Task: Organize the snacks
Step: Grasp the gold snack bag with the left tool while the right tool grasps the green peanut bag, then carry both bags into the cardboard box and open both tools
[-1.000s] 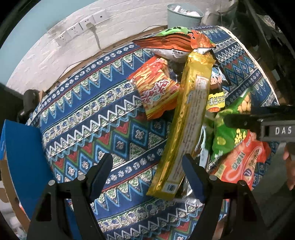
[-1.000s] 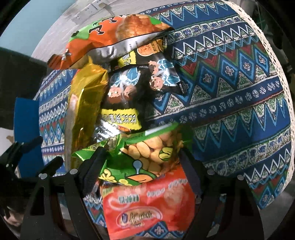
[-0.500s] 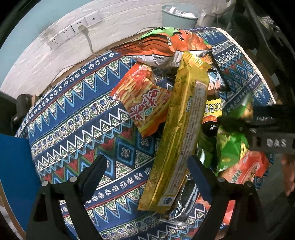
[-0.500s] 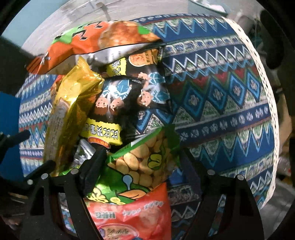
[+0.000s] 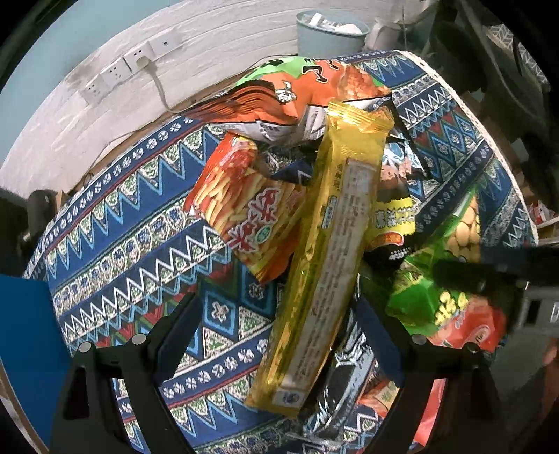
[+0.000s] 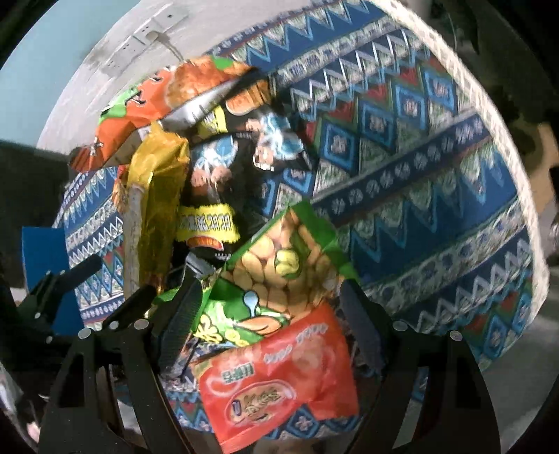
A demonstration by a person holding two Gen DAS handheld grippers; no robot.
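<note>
Crowding the patterned tablecloth [image 5: 115, 223], the snacks lay in one overlapping heap near the table's far and right side. The left gripper [image 5: 279, 331] hung over the near end of the long yellow packet [image 5: 332, 251], its jaws having just widened and standing apart with nothing pressed between them; the packet's lower end lay in the gap, with a dark foil packet [image 5: 339, 387] beside and partly under it. An orange-and-green bag [image 5: 304, 97] capped the far end of the heap, a red-and-yellow stick-snack bag [image 5: 248, 213] leaned left of the yellow packet, and a black cartoon bag [image 6: 223, 195] was wedged behind. The right gripper [image 6: 269, 307] stood astride the green peanut bag [image 6: 279, 265], which overlapped a red bag [image 6: 279, 377] (whether its pads pressed the green bag was unclear through the blur). Wall sockets [image 5: 136, 63] and a grey bin [image 5: 332, 31] stood beyond the table.
</note>
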